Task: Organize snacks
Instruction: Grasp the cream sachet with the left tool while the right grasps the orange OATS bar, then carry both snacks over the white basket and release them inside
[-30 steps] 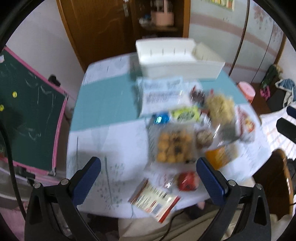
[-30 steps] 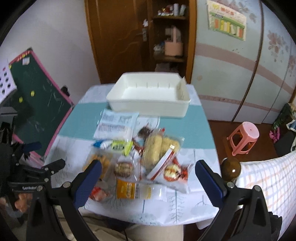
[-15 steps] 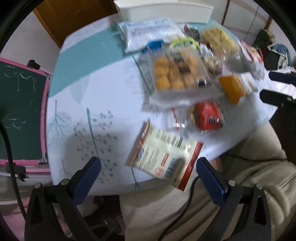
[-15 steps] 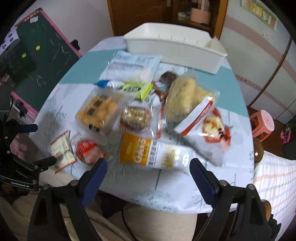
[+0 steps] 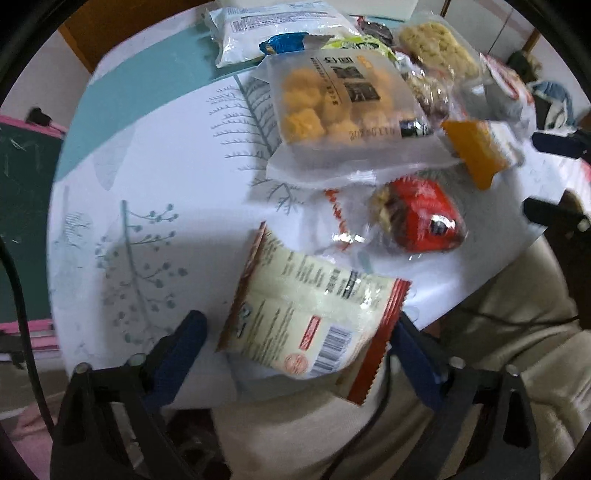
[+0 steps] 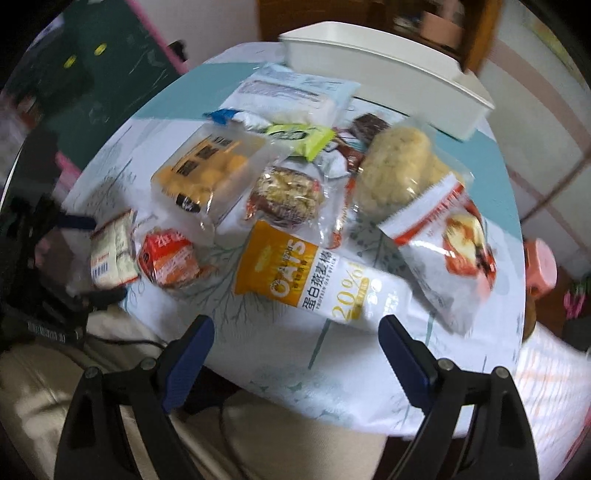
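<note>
You have a table (image 5: 155, 155) under a white cloth printed with grey-blue twigs and a teal band (image 6: 498, 155) across its far part. At the left edge of the left wrist view, a green chalkboard (image 5: 22, 192) with a pink frame stands beside the table. In the right wrist view, a pink stool (image 6: 541, 267) sits on the floor at the right edge, and a brown wooden door (image 6: 269, 22) shows at the top, blurred. Your beige trousers (image 6: 314, 450) fill the bottom of that frame.

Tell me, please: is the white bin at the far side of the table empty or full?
Cannot tell. In the right wrist view only the white bin's outer wall and rim show; its inside is hidden.
</note>
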### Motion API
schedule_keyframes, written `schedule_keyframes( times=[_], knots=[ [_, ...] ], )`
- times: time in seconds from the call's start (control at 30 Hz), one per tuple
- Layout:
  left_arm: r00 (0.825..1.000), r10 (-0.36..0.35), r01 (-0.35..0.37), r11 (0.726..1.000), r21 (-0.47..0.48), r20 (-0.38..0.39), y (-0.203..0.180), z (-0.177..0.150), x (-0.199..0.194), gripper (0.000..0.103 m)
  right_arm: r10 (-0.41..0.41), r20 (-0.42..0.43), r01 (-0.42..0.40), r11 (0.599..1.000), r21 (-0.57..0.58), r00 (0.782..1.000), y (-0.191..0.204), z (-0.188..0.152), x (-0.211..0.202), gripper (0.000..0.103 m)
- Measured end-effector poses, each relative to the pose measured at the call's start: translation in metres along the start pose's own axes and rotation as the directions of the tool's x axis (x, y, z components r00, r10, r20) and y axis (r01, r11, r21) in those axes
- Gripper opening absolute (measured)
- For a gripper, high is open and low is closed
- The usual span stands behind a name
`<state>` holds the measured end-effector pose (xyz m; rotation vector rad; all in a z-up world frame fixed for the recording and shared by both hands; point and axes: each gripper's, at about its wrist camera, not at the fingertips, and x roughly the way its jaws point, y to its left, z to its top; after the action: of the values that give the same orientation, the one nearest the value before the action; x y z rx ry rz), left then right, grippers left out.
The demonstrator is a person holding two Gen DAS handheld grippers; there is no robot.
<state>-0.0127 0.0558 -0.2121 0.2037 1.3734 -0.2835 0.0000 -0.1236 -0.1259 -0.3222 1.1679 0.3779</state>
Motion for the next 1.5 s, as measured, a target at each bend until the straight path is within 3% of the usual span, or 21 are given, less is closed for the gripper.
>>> schedule_keyframes(
  times=[0.17,0.33,0.4,0.5,0.57,0.73,1.07,1.17,1.3,1.5],
  knots=[
    [0.999,0.001,-0.001,1.000,0.004,0.037,0.008,0.008,-0.005,0.074,-0.047,0.041,0.054,0.980,-0.192,0.998,0.005,0.008,0.009,0.091],
    [0.998,0.004,-0.003,1.000,-0.011,0.069,0.021,0.013,-0.011,0.051,-0.018,-0.007,0.015,0.952,-0.307,1.000,0.008,0.018,0.033,0.076],
    [0.997,-0.016,0.019,0.999,-0.032,0.078,0.030,0.016,-0.011,0.050,0.018,-0.012,-0.021,0.943,-0.332,1.000,0.008,0.024,0.037,0.073],
    [0.996,-0.031,0.036,0.998,-0.057,0.088,0.039,0.019,-0.012,0.050,0.114,-0.050,-0.124,0.950,-0.287,0.992,0.002,0.034,0.040,0.053],
    [0.995,-0.028,0.035,0.997,-0.076,0.097,0.045,0.022,-0.012,0.050,0.117,-0.039,-0.123,0.952,-0.281,0.992,0.001,0.038,0.038,0.048],
    [0.988,-0.025,0.041,0.994,-0.106,0.152,0.062,0.031,-0.033,0.050,0.209,-0.002,-0.204,0.954,-0.220,0.978,-0.009,0.049,0.022,0.018],
    [0.947,-0.037,0.060,0.996,-0.060,0.319,0.038,0.069,-0.124,0.050,0.305,0.140,-0.292,0.951,-0.106,0.942,-0.032,0.070,-0.032,0.018],
    [0.931,-0.029,0.044,0.999,-0.033,0.365,0.034,0.103,-0.155,0.050,0.305,0.209,-0.298,0.952,-0.066,0.929,-0.045,0.093,-0.055,0.018],
    [0.911,-0.010,0.021,1.000,-0.021,0.413,0.030,0.160,-0.194,0.050,0.263,0.314,-0.278,0.961,0.004,0.912,-0.071,0.133,-0.090,0.018],
    [0.852,0.061,-0.052,0.998,-0.032,0.520,0.025,0.256,-0.242,0.050,0.114,0.477,-0.229,0.955,0.189,0.871,-0.136,0.211,-0.145,0.018]
  ],
)
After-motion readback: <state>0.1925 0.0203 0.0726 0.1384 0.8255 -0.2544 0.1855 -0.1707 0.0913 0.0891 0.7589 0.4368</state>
